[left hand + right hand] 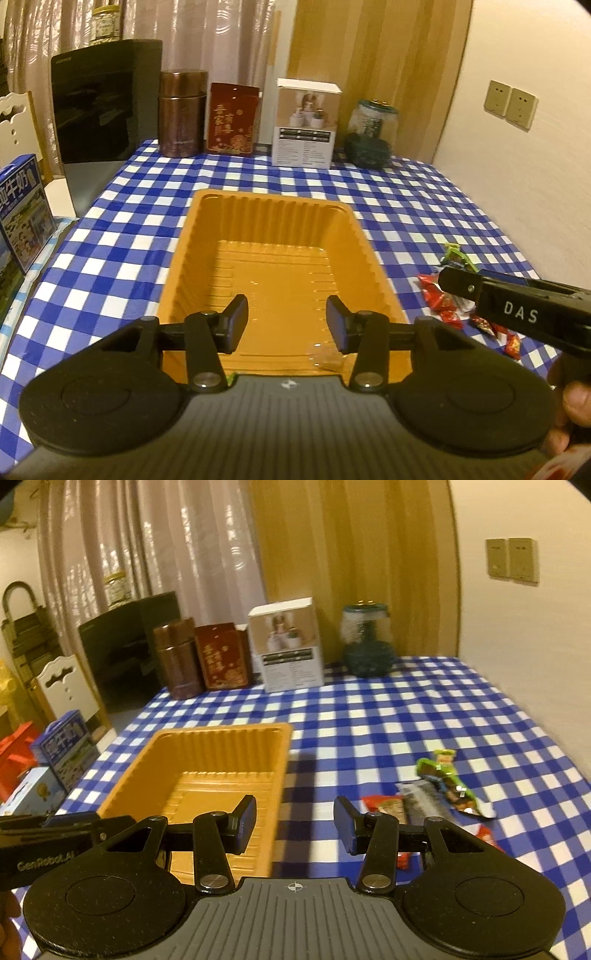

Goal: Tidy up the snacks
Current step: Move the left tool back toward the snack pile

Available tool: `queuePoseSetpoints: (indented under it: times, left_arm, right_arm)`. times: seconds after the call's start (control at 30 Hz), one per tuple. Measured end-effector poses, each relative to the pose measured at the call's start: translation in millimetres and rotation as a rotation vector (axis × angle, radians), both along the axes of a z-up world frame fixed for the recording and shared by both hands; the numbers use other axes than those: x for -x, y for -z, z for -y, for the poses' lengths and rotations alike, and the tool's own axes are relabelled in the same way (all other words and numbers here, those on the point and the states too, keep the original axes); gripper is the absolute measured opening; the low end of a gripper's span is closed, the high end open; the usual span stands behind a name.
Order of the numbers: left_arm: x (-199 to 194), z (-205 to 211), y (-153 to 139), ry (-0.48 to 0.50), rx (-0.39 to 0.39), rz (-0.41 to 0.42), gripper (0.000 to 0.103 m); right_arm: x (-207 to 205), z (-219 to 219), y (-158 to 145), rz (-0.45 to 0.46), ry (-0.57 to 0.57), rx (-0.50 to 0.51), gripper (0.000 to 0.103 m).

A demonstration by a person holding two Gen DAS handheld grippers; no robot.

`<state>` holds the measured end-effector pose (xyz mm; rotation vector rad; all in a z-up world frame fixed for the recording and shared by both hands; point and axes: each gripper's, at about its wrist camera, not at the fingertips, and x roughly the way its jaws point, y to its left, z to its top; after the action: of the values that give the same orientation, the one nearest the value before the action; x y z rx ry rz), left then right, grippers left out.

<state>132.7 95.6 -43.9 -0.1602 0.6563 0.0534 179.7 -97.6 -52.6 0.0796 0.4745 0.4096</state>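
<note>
- Nearest the left wrist camera, the left gripper (287, 319) hovers over the near end of the orange tray (192, 236), jaws parted with nothing between them.
- Right gripper (294, 823) hangs beside the tray's right wall above the checked tablecloth (424, 709), jaws likewise apart and empty.
- Snack packets (424, 801), red, green and silver, lie in a loose heap near the table's right edge, well outside the tray.
- Along the far edge stand a brown canister (181, 112), a red tin (232, 118), a white box (306, 127) and a glass jar (373, 133).
</note>
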Motion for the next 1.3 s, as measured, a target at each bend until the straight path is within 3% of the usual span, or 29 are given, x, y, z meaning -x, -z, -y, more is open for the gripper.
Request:
queuePoseSetpoints:
  times: [0.2,0.4,0.53,0.7,1.0,1.3]
  left_arm:
    - [-1.5,18.2,-1.9,0.033,0.01,-0.001,0.05]
    - [-4.3,34.1,-3.5,0.063,0.007,0.006,0.067]
    - [-4.9,44.0,-4.5,0.078,0.007,0.014,0.072]
    - [-4.5,58.8,-7.6,0.098,0.002,0.038,0.084]
    - [-7.3,89.8,-7.5,0.165,-0.005,0.057,0.095]
    - [-13.7,115.8,1.9,0.229,-0.004,0.036,0.097]
  right_arm:
    - [1.4,18.6,-2.5,0.011,0.049,-0.007,0.047]
    - [-0.3,40.8,-0.1,0.011,0.101,-0.005,0.047]
    - [-1.8,57.3,3.3,0.007,0.137,0.004,0.048]
    - [0.3,77.7,8.2,-0.011,0.181,-0.007,0.055]
    - [3.1,109.0,21.3,-0.054,0.263,-0.008,0.057]
    - [-2.5,144.0,42.2,-0.125,0.333,0.011,0.057]
